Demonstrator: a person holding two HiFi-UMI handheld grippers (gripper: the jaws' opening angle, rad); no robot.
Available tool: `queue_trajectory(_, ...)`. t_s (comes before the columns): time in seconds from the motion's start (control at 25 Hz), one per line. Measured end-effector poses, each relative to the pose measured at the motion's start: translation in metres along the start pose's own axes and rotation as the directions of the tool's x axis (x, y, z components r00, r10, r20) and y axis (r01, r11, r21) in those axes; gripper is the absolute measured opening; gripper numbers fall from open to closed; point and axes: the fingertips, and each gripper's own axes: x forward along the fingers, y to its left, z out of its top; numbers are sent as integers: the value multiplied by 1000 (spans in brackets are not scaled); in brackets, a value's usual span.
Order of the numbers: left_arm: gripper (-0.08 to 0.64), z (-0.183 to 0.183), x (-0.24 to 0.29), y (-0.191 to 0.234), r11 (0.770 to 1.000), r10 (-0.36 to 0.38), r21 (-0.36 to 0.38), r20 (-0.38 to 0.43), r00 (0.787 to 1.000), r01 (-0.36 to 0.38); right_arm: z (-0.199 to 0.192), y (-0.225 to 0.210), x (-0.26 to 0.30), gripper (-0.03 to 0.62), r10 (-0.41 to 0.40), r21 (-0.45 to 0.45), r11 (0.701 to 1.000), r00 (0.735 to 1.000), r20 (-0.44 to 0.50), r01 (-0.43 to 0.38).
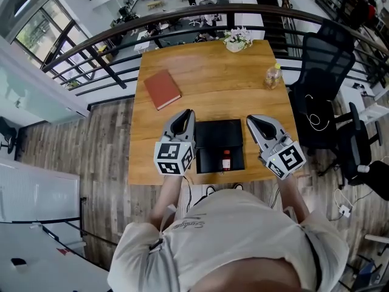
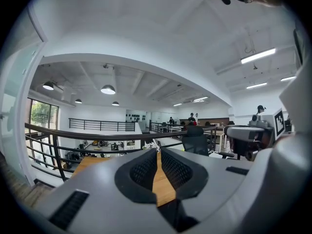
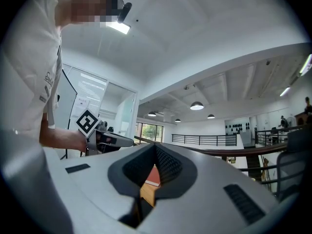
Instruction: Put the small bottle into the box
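Bottle and box look united from where we stand: the small bottle (image 1: pixel 226 160), dark with a red band, lies inside the black box (image 1: pixel 206 161), in the open half nearer us, while the other half lies flat beyond it. We judge the main step done, since the bottle rests within the walls and neither tool touches it. If the box is meant to be closed, that is what remains; the task sentence does not ask for it.

On either side of the box we hold the tools clear of it. Our left gripper (image 1: pixel 188 115) has its jaws pressed together with nothing between them, as its own view confirms (image 2: pixel 158 153). Our right gripper (image 1: pixel 251 121) also shows its tips meeting on nothing (image 3: pixel 155 148).

Farther out on the wooden table (image 1: pixel 200 72) lie a red book (image 1: pixel 161 89), a clear jar (image 1: pixel 273 76) and a pot of flowers (image 1: pixel 237 39), all well apart from the box.
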Motion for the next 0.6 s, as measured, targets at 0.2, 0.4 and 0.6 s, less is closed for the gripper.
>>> queue_trajectory(0.2, 35, -2, 1, -4, 1000, -23, -8, 2, 1000, 23, -3, 2, -2, -6, -9, -5, 1000, 1000, -14, 9)
queue_trajectory(0.4, 35, -10, -2, -1, 999, -23, -41, 2, 1000, 23, 0, 5, 0, -6, -8, -24, 1000, 1000, -22, 8)
queue_trajectory(0.6, 35, -16, -9, 5, 998, -32, -60, 5, 999, 33, 1, 15, 8, -6, -9, -32, 999, 1000, -16, 8)
